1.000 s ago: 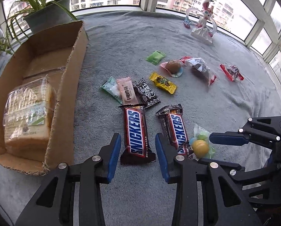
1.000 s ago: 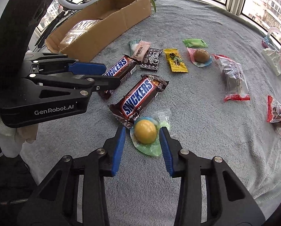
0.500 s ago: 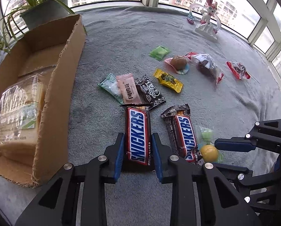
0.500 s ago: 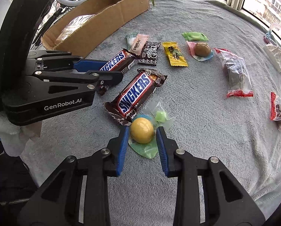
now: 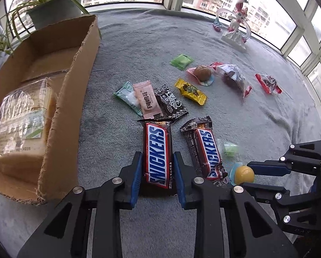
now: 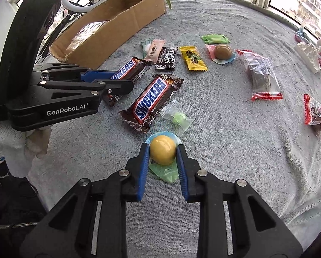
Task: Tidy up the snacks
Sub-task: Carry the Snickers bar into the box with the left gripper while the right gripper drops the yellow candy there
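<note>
My left gripper (image 5: 157,163) is shut on a Snickers bar (image 5: 158,154) lying on the grey blanket; it also shows in the right wrist view (image 6: 117,79). A second Snickers bar (image 5: 205,150) lies just right of it. My right gripper (image 6: 163,152) is shut on a yellow ball candy (image 6: 162,152) in a clear wrapper; it also shows in the left wrist view (image 5: 243,174). A green wrapped candy (image 6: 178,118) lies beyond it. Several small snack packets (image 5: 151,101) lie farther back. The cardboard box (image 5: 74,94) at left holds a packaged bread (image 5: 20,120).
A yellow packet (image 5: 190,91), green packet (image 5: 182,61), brown ball candy (image 5: 202,73) and two red-edged clear bags (image 5: 233,77) (image 5: 268,82) lie farther on the blanket. A figurine (image 5: 235,28) stands near the windows. A potted plant (image 5: 52,10) stands behind the box.
Both grippers moved forward and closed: the left on the Snickers bar, the right on the yellow ball candy.
</note>
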Demonstrator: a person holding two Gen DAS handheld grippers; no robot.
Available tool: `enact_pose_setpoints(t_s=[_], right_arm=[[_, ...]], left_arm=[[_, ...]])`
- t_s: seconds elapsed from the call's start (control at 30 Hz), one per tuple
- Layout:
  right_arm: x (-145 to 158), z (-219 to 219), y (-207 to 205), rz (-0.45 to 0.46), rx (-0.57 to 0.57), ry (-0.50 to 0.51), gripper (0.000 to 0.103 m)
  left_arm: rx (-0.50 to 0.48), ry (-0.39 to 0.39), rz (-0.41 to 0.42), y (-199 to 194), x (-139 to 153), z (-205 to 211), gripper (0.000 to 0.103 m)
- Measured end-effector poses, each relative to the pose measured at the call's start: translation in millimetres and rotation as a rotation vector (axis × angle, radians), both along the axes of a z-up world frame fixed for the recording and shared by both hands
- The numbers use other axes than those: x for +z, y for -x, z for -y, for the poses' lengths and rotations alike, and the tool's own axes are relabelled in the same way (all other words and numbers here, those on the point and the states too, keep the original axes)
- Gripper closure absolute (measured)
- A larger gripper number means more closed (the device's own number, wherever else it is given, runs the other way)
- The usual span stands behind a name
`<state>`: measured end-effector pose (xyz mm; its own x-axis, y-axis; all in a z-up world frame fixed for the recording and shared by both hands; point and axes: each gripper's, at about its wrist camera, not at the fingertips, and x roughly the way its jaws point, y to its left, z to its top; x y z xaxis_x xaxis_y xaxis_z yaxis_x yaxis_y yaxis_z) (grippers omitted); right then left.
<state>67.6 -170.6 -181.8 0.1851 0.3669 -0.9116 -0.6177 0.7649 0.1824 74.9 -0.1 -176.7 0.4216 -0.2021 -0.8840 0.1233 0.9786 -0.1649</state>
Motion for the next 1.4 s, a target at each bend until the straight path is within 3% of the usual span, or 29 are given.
enact_pose_setpoints(t_s=[0.53,1.07,1.4], right_arm=[[47.4,-7.1,2.4,0.094,-0.016,-0.059,0.076],[93.9,-73.7,-24.6,0.211,0.044,-0.143,0.076],[91.9,-134.2,-42.5,0.225,0.109,-0.157,0.076]], left_arm=[[0.020,0.046,0.090,15.6,41.7,-11.3,0.077],[0.191,0.017,0.161,24.0,68.3,-89.1,0.077],[0.297,-0.012,0.158,24.8,63.4,-134.0,0.077]])
